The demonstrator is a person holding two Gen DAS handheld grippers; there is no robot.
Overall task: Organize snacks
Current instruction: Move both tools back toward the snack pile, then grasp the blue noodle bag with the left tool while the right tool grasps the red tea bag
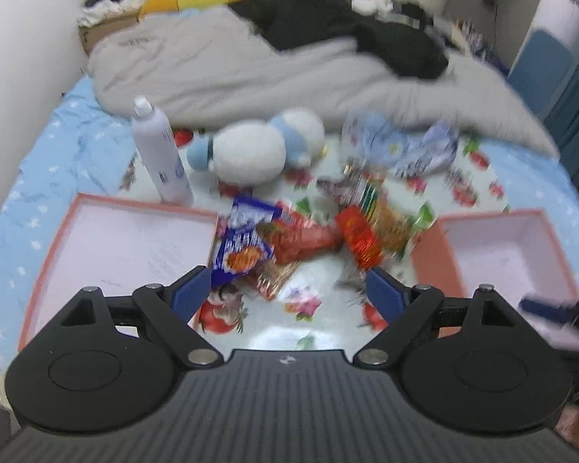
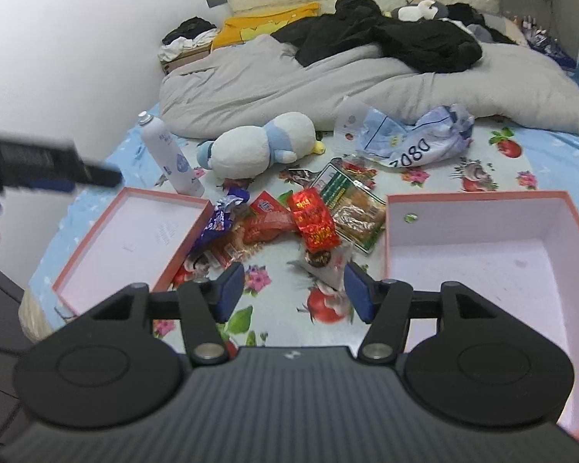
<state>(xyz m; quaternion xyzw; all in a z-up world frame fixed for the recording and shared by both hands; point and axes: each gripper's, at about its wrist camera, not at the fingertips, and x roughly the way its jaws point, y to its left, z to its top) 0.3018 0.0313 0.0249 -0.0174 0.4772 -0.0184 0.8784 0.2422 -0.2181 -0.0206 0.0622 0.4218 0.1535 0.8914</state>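
Note:
A pile of snack packets lies on the flowered sheet between two pink boxes, both without anything in them: the left box (image 2: 135,231) and the right box (image 2: 482,254). The pile holds a blue-purple packet (image 1: 241,247), a shiny red packet (image 2: 314,220) and a green-labelled clear pack (image 2: 351,208). My left gripper (image 1: 287,293) hangs open over the sheet just short of the pile, holding nothing. My right gripper (image 2: 293,289) is open too. A small clear wrapper (image 2: 322,264) lies just ahead of its right finger, not pinched. The left view is blurred.
Behind the pile lie a white-and-blue plush toy (image 2: 258,146), an upright white spray bottle (image 2: 170,158) and a crumpled plastic bag (image 2: 413,139). A grey duvet (image 2: 289,88) with black clothes (image 2: 386,42) fills the back. A white wall runs along the left.

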